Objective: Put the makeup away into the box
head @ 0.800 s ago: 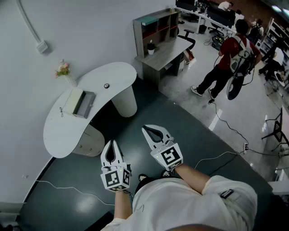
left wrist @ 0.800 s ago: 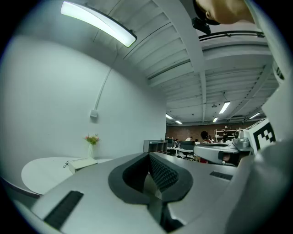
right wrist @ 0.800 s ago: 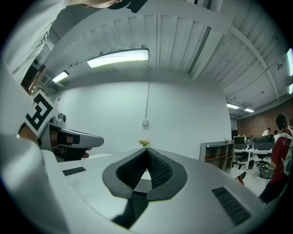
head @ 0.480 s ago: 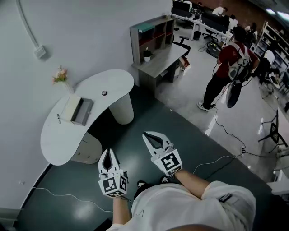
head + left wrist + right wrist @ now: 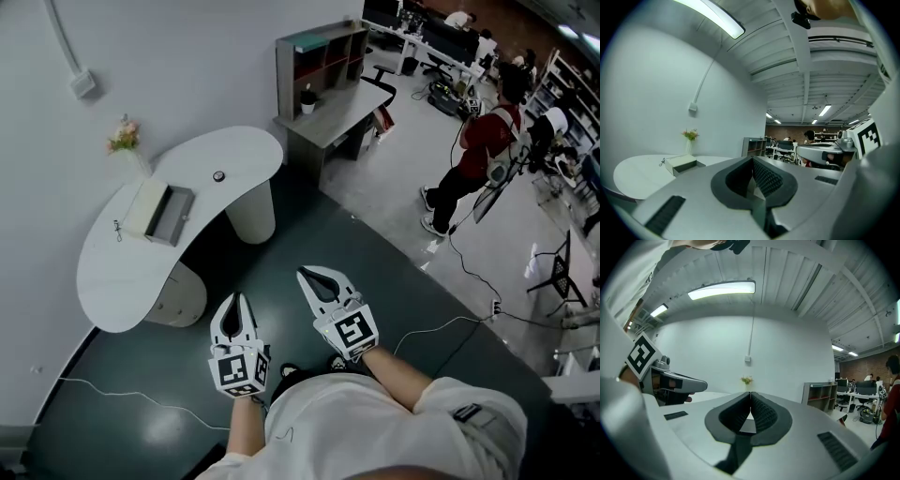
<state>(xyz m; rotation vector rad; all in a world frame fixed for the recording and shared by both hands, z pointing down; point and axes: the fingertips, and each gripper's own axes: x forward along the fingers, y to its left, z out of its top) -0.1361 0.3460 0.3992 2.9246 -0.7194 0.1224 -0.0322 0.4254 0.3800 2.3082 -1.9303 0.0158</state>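
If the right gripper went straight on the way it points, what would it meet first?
The right gripper would likely reach the white table first, in line with the flower vase; depth is unclear.

White curved table (image 5: 246, 155): one
Open rectangular grey-and-white box (image 5: 160, 213): one
Small flower vase (image 5: 126, 140): one
Grey shelved desk (image 5: 336, 114): one
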